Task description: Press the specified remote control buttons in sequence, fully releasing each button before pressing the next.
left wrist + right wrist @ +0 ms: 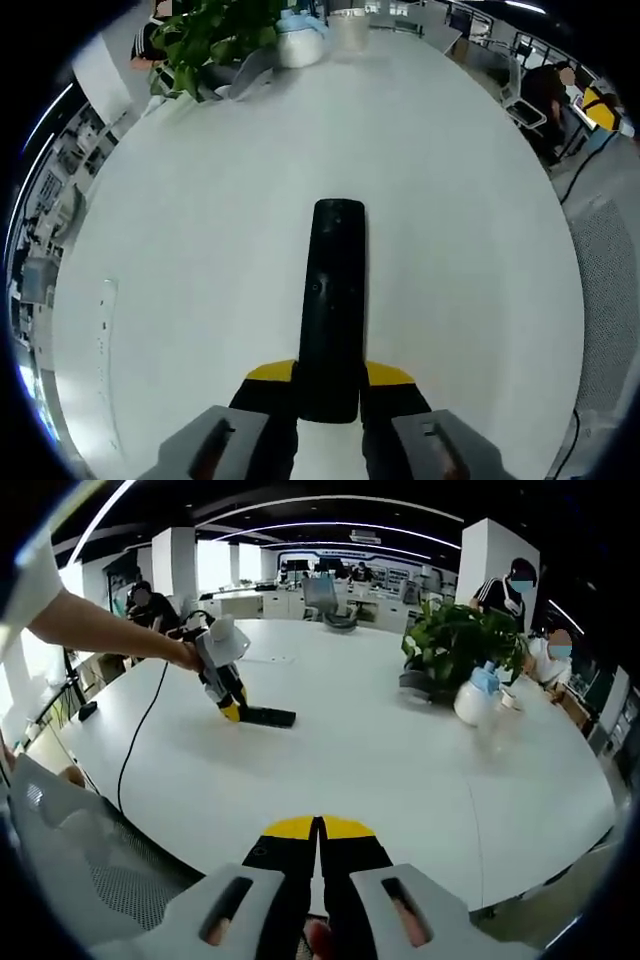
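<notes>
remote (332,300) clamped in left hand-held gripper (330,395) at frame bottom; right hand-held gripper (318,855) shut, empty; careless press could tilt it.

left gripper view: close, looking down along remote (333,305) | right gripper view: farther back, low over table (400,770) edge | shared: remote, plant (455,640), probably jug
</notes>
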The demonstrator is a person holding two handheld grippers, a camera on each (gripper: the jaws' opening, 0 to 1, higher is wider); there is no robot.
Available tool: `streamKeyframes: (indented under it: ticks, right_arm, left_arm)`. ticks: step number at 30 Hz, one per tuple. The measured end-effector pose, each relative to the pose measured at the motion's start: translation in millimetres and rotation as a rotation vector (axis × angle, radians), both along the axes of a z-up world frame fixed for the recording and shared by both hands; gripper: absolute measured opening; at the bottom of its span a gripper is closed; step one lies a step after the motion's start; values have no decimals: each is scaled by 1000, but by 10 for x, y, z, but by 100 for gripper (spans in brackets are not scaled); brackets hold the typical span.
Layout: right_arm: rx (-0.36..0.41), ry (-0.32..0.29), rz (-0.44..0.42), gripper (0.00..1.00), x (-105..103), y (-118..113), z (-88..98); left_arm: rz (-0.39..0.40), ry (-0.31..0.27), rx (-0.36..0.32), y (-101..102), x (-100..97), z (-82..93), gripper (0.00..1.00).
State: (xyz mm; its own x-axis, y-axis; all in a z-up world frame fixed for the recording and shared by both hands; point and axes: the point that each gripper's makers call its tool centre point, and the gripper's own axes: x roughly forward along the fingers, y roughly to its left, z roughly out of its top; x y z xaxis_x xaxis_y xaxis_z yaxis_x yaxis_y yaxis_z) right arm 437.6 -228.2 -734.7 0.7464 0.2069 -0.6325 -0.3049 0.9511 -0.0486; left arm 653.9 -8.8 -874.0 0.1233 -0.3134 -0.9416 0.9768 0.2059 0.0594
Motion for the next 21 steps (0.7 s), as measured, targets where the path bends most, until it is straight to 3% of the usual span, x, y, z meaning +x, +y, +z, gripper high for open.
streamKeyframes:
  ticks: [21]
  right_arm:
    - [28, -25, -10, 0, 3, 12, 58]
  left_arm:
    - [-26, 16, 29, -43, -168, 2, 22]
